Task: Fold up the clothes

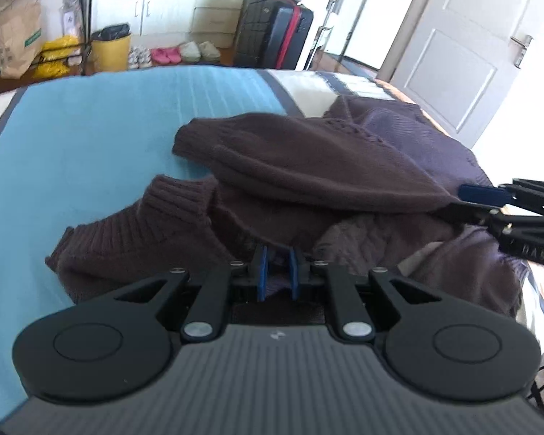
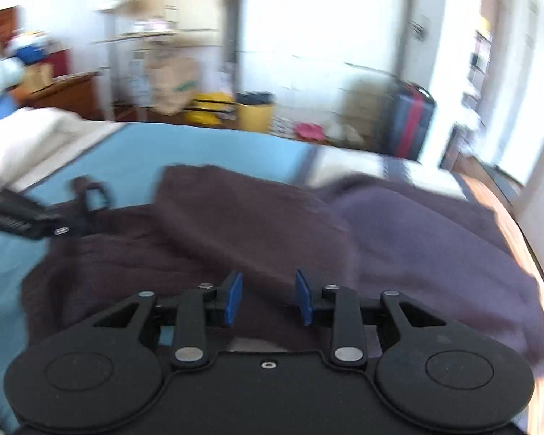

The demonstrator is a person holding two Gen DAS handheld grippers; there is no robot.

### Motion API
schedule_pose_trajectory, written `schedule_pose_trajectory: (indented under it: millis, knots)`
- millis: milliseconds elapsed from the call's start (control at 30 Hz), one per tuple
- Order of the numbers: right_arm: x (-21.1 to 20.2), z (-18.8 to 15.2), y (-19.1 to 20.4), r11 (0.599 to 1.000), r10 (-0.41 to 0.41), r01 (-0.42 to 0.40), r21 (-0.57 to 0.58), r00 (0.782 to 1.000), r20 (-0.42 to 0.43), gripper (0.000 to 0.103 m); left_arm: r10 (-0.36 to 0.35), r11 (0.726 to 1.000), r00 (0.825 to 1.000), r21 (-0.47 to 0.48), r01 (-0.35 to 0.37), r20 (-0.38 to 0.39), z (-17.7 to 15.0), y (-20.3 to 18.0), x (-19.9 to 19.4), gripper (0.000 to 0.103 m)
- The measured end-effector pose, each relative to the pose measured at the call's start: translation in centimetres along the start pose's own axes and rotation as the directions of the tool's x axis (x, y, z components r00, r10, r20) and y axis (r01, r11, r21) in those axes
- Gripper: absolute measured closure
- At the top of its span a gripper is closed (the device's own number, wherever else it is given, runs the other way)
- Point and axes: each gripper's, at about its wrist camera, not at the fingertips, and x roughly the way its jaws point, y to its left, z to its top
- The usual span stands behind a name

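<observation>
A dark brown knit sweater (image 1: 290,170) lies crumpled on a blue bedsheet (image 1: 90,137); its ribbed collar (image 1: 177,195) faces left. It also shows in the right wrist view (image 2: 235,224). My left gripper (image 1: 277,272) is low over the sweater's near edge, its blue pads close together with brown knit between them. My right gripper (image 2: 268,299) is open and empty just above the sweater. It appears at the right in the left wrist view (image 1: 468,203), beside a folded-over sleeve. The right wrist view is blurred.
A purple-grey garment (image 1: 428,137) lies under the sweater's right side, also in the right wrist view (image 2: 417,224). Past the bed stand a yellow bin (image 1: 110,50), shoes, a suitcase (image 1: 275,32) and a white door (image 1: 464,47). A pillow (image 2: 29,137) lies at far left.
</observation>
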Motion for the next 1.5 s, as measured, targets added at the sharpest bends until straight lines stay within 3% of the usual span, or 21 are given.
schedule_pose_trajectory:
  millis: [133, 300, 400, 500, 567, 600, 633, 700, 733, 800, 867, 967, 1033, 1167, 1300, 1367, 1500]
  knots:
    - [-0.9, 0.3, 1.1, 0.997, 0.01, -0.005, -0.081, 0.998, 0.061, 0.053, -0.014, 1.0, 1.0, 0.017, 0.013, 0.002, -0.1, -0.5, -0.4, 0.089]
    - [1.4, 2.9, 1.9, 0.993, 0.083, -0.078, -0.09, 0.995, 0.054, 0.053, 0.018, 1.0, 1.0, 0.006, -0.018, 0.002, -0.1, 0.3, -0.7, 0.089]
    - [4.3, 4.2, 3.5, 0.98, 0.075, -0.072, -0.186, 0.997, 0.009, 0.053, 0.023, 1.0, 1.0, -0.011, -0.023, -0.003, -0.2, 0.8, -0.7, 0.089]
    - [8.4, 4.7, 4.9, 0.954, 0.09, -0.116, -0.275, 0.99, -0.106, 0.047, 0.024, 1.0, 1.0, 0.001, -0.024, -0.011, -0.6, 0.7, -0.3, 0.089]
    - [10.8, 4.2, 6.2, 0.926, 0.058, -0.114, -0.359, 0.985, -0.163, 0.052, 0.026, 1.0, 1.0, 0.013, -0.026, -0.017, -0.8, 0.5, 0.1, 0.089]
    - [11.4, 4.4, 6.1, 0.932, 0.027, -0.084, -0.353, 0.986, -0.163, 0.084, 0.027, 0.999, 0.999, 0.019, -0.026, -0.02, -0.9, 0.4, 0.2, 0.089]
    - [11.9, 4.7, 5.6, 0.948, -0.002, -0.048, -0.315, 0.988, -0.157, 0.095, 0.028, 0.999, 0.999, 0.025, -0.027, -0.023, -1.1, 0.3, 0.4, 0.089]
    - [10.9, 6.0, 2.3, 0.998, 0.007, -0.012, -0.061, 0.996, -0.089, 0.095, 0.03, 0.999, 0.999, 0.034, -0.029, -0.019, -1.2, 0.1, 0.6, 0.089]
    - [9.6, 6.4, 0.2, 0.997, 0.002, 0.001, 0.073, 0.999, -0.039, 0.095, 0.029, 0.999, 0.999, 0.036, -0.029, -0.017, -1.2, 0.1, 0.6, 0.089]
    - [6.5, 6.8, -3.9, 0.955, -0.025, 0.011, 0.296, 0.999, 0.042, 0.095, 0.026, 0.999, 1.0, 0.025, -0.026, -0.012, -1.0, 0.1, 0.5, 0.089]
    - [3.3, 6.6, -7.1, 0.916, -0.082, 0.046, 0.399, 0.994, 0.075, 0.095, 0.013, 1.0, 1.0, 0.004, -0.013, -0.006, -0.9, 0.1, 0.2, 0.089]
    - [-0.9, 5.7, -11.5, 0.863, -0.198, 0.146, 0.484, 0.978, 0.059, 0.094, -0.053, 0.998, 0.999, -0.046, 0.053, 0.003, -0.6, 0.3, -0.1, 0.083]
    - [-2.2, 4.4, -14.3, 0.815, -0.226, 0.199, 0.544, 0.974, -0.019, 0.094, -0.073, 0.996, 0.997, -0.048, 0.073, 0.009, -0.6, 0.1, 0.0, 0.078]
    - [-3.0, 0.0, -18.2, 0.715, -0.229, 0.272, 0.644, 0.962, -0.152, 0.093, -0.093, 0.996, 0.996, 0.009, 0.093, 0.016, -0.7, -1.1, 0.4, 0.078]
    - [-1.8, -3.3, -19.2, 0.642, -0.214, 0.301, 0.705, 0.954, -0.212, 0.093, -0.155, 0.987, 0.987, 0.058, 0.153, 0.037, -0.5, -2.5, 0.0, 0.059]
    - [-1.1, -3.3, -18.9, 0.642, -0.209, 0.302, 0.705, 0.953, -0.219, 0.092, -0.171, 0.981, 0.984, 0.101, 0.165, 0.048, -0.6, -3.4, -0.1, 0.054]
    - [-0.8, -2.3, -17.6, 0.704, -0.23, 0.298, 0.645, 0.955, -0.189, 0.091, -0.189, 0.97, 0.982, 0.161, 0.182, 0.027, -0.9, -4.8, 1.0, 0.043]
